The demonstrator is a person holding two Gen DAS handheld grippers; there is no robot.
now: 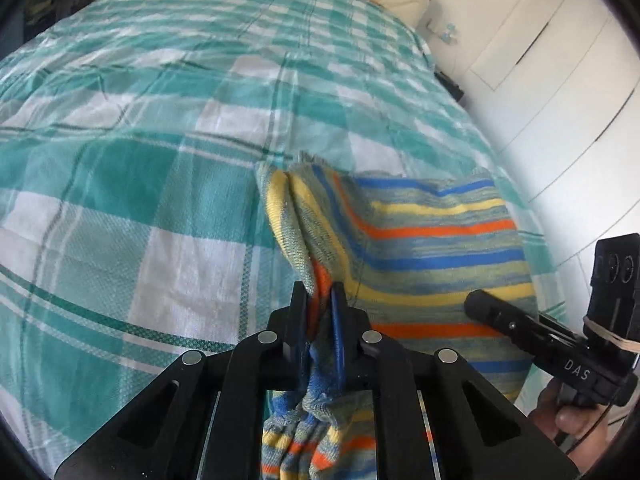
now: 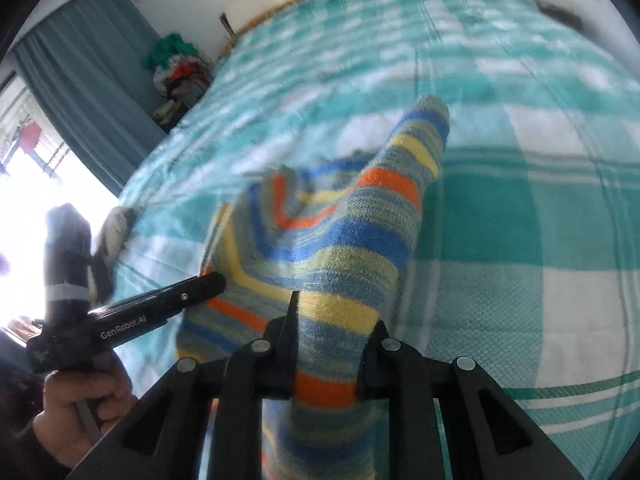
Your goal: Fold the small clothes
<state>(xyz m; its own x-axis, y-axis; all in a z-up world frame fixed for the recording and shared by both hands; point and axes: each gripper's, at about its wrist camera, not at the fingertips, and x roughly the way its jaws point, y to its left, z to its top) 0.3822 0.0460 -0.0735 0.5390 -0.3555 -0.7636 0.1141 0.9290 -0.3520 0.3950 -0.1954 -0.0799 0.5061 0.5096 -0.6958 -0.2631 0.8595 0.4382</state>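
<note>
While the left gripper (image 1: pixel 320 300) has its fingers pinched tight on a bunched edge of the striped knit garment (image 1: pixel 420 232), the right gripper (image 2: pixel 336 320) clamps another part, fabric stretching ahead of both over the green checked bedspread (image 1: pixel 120 160).

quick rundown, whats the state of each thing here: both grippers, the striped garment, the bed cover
left gripper: shut on a bunched edge of the striped garment
right gripper: fingers either side of the garment, fabric between them, grip unclear
striped garment: partly lifted off the bed, creased, not yet folded flat
checked bed cover: spread over the bed, lightly wrinkled
pile of clothes: heaped beside the bed, by the curtain
</note>
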